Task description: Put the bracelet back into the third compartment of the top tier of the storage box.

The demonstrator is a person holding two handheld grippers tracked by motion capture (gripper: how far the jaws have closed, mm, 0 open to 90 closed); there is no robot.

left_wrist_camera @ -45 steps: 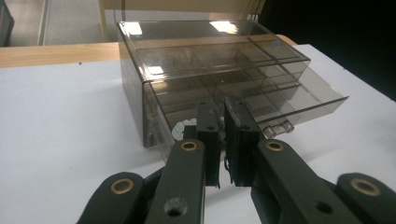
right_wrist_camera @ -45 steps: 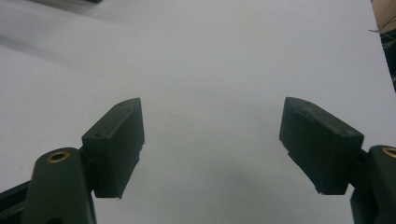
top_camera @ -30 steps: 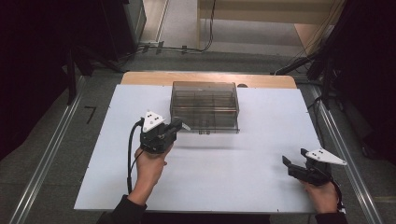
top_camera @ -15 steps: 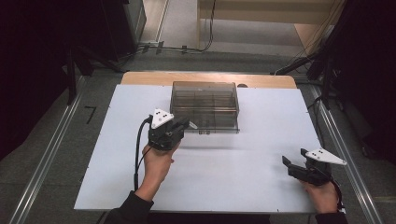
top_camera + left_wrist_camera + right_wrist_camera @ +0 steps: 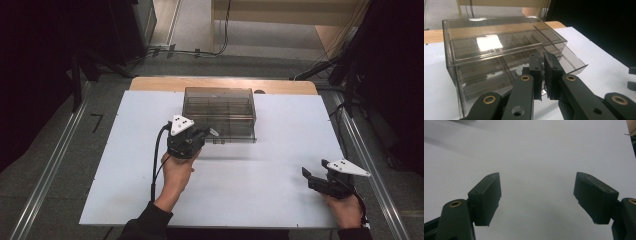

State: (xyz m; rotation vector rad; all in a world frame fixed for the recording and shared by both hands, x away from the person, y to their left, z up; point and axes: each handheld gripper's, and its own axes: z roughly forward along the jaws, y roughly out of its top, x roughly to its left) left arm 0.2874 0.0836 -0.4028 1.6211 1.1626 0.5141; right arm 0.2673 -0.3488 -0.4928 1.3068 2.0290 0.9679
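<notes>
On the table (image 5: 125,165), a flat white sheet with a strip of bare wood along its far edge, no label or writing can be read anywhere. The floor beyond falls into darkness at both sides, and what stands there cannot be made out.

The box (image 5: 220,112) sits near the far edge, at the middle: smoked clear plastic, rectangular, with thin inner walls that split it into compartments. Glare whitens a patch of its lid in the left gripper view, and the tint blurs what lies inside; a few small pale round bits (image 5: 522,68) show dimly through the wall. One tray (image 5: 571,60) juts out from the box's near front, slanting toward the table.

The left gripper (image 5: 206,134), black with a grey three-cornered plate on top, is at the box's front. Its jaws are pressed nearly together around the tray's front edge, though the pads hide just what they pinch.

The right gripper (image 5: 306,174) rests well apart, near the table's right front corner, with matte black jaws spread wide over bare sheet.
</notes>
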